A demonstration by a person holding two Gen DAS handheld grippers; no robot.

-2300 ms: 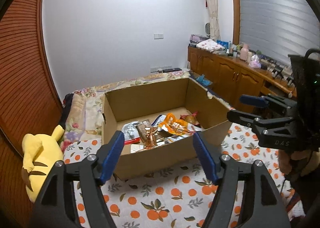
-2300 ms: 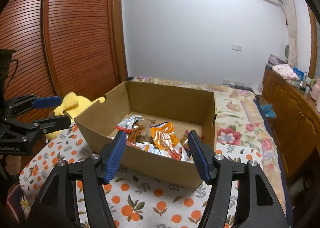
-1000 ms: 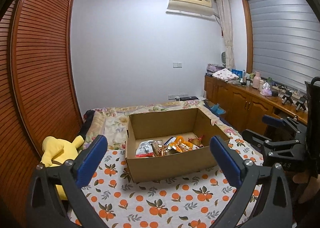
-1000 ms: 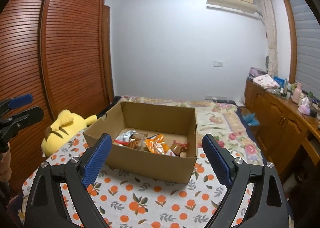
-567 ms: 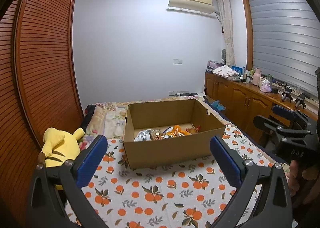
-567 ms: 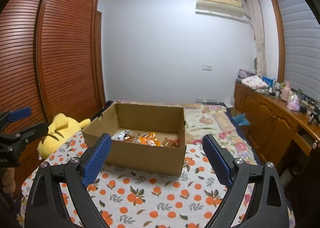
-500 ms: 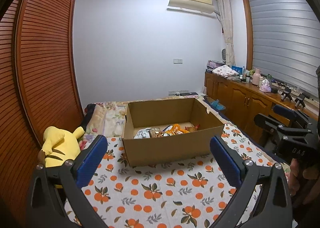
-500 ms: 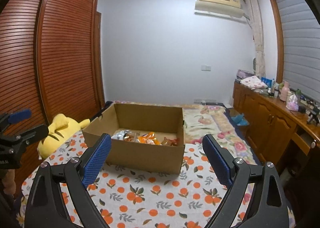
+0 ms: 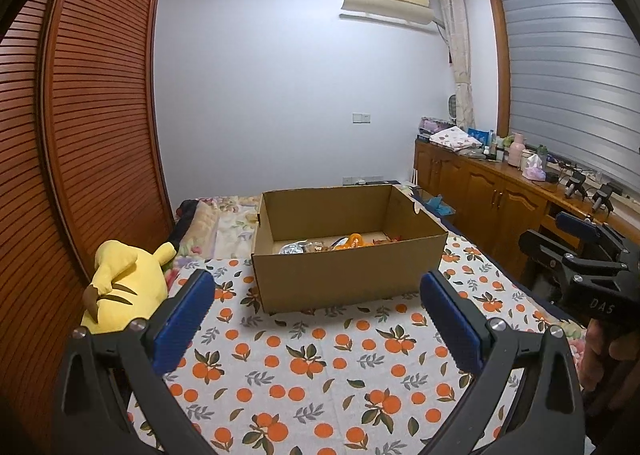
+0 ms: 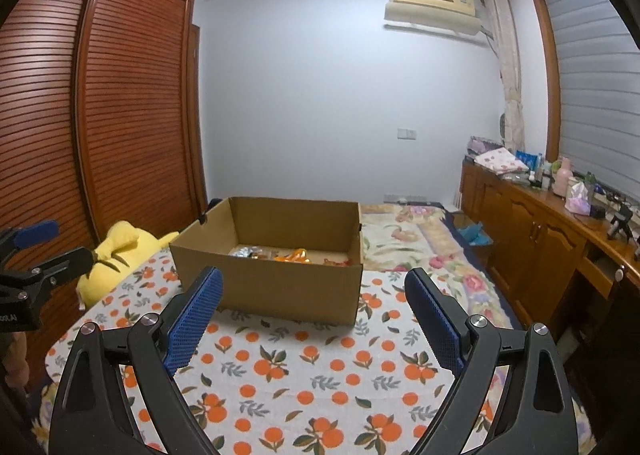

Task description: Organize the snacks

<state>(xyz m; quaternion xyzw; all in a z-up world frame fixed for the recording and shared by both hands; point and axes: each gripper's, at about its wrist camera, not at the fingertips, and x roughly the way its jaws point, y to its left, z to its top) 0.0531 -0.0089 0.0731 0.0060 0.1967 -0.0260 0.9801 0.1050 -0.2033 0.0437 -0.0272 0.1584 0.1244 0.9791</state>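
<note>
An open cardboard box (image 9: 348,275) (image 10: 280,287) stands on an orange-print cloth (image 9: 320,367) (image 10: 304,371). Snack packets (image 9: 320,246) (image 10: 276,254), silver and orange, peek over its near wall; most of them are hidden. My left gripper (image 9: 316,319) is open, held back from the box with nothing between its blue pads. My right gripper (image 10: 314,319) is open too, equally far from the box. Each gripper shows at the edge of the other's view, the right gripper (image 9: 576,247) at right and the left gripper (image 10: 28,251) at left.
A yellow plush toy (image 9: 124,283) (image 10: 116,255) lies left of the box by a slatted wooden wardrobe (image 9: 80,159). A floral quilt (image 10: 420,239) covers the bed behind. Wooden cabinets (image 9: 492,199) with clutter line the right wall. A hand (image 9: 608,359) holds the right gripper.
Both grippers have drawn back from the box and opened wide; the box now looks smaller and lower in each view, and less of the snacks shows.
</note>
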